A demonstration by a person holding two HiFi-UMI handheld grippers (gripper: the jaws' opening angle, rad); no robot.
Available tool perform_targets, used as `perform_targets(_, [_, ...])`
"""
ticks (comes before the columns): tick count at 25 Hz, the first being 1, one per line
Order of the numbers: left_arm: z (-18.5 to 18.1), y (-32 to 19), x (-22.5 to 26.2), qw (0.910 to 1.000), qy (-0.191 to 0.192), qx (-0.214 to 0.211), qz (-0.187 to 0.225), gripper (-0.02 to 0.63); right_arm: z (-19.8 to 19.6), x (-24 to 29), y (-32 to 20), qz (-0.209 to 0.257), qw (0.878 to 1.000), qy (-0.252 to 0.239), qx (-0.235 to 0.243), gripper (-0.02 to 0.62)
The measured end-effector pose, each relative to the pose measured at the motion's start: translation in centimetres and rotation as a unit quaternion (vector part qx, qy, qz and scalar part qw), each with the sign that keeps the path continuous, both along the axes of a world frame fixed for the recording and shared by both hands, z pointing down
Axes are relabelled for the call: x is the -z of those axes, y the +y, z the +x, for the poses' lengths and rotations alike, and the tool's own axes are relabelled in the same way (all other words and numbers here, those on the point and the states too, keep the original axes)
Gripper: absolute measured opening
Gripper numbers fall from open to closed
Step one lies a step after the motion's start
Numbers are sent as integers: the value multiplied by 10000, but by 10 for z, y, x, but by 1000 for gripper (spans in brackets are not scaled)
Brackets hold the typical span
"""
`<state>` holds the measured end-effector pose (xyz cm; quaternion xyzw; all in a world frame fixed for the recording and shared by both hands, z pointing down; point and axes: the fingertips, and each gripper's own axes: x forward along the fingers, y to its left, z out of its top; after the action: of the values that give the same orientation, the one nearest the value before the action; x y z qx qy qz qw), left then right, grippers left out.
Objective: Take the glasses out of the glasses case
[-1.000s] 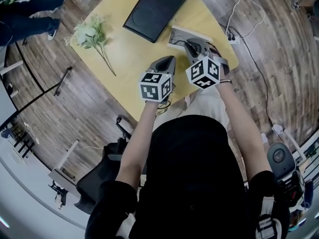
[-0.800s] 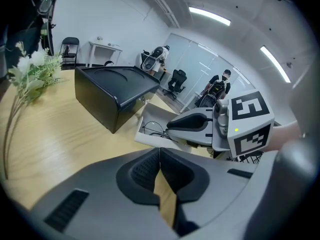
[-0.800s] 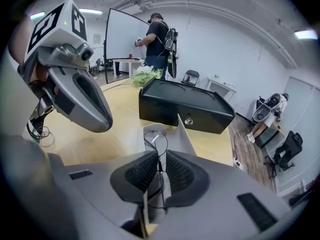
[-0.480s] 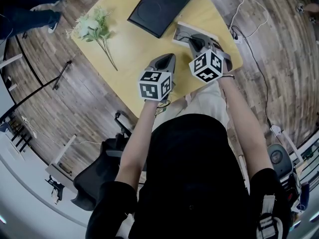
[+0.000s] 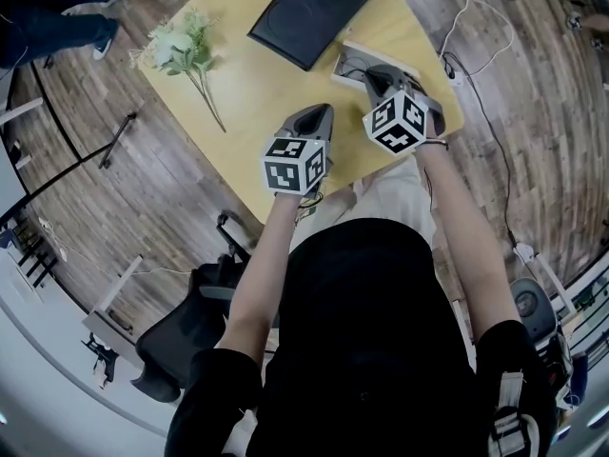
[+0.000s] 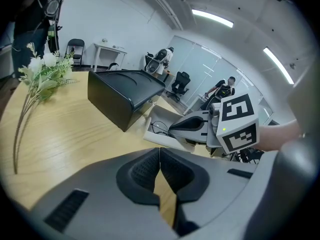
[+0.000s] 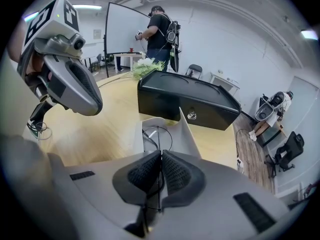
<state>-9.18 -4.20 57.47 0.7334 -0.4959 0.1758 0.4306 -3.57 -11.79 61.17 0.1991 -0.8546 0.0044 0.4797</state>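
Note:
An open white glasses case (image 7: 188,134) lies near the table's right edge, also in the head view (image 5: 348,60). Thin black wire glasses (image 7: 158,133) lie inside it. My right gripper (image 7: 161,155) reaches down into the case. Its jaws are closing tight, and the pads press on the wire frame. The same gripper (image 5: 373,77) is in the head view. My left gripper (image 6: 159,153) is shut on nothing and hovers over bare table left of the case, seen in the head view (image 5: 322,114).
A black closed box (image 5: 314,9) sits just beyond the case. A sprig of white flowers (image 5: 179,50) lies at the far left of the yellow table (image 5: 252,89). Cables and a power strip (image 5: 447,65) lie on the floor to the right. People stand in the room behind.

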Motion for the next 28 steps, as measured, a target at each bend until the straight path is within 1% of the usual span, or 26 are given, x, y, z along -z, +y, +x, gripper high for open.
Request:
perform_targets(4, [-1,3,2,10000,-8,0,20,23,0,2,1,69,10000,-39,16,25])
perform_targets(10, [-1,8,4,10000,-22,2,52,23,6,8,1,208,9997,-75,-90,25])
perform_targets(19, [-1,13,8,9999,-39,-30,106,23,3,25,0,560,9981,-230,-140,23])
perform_targets(28, [-3,12,16,9998,-26,-51,188,23,2,44,2,800,9962,-298,-150,23])
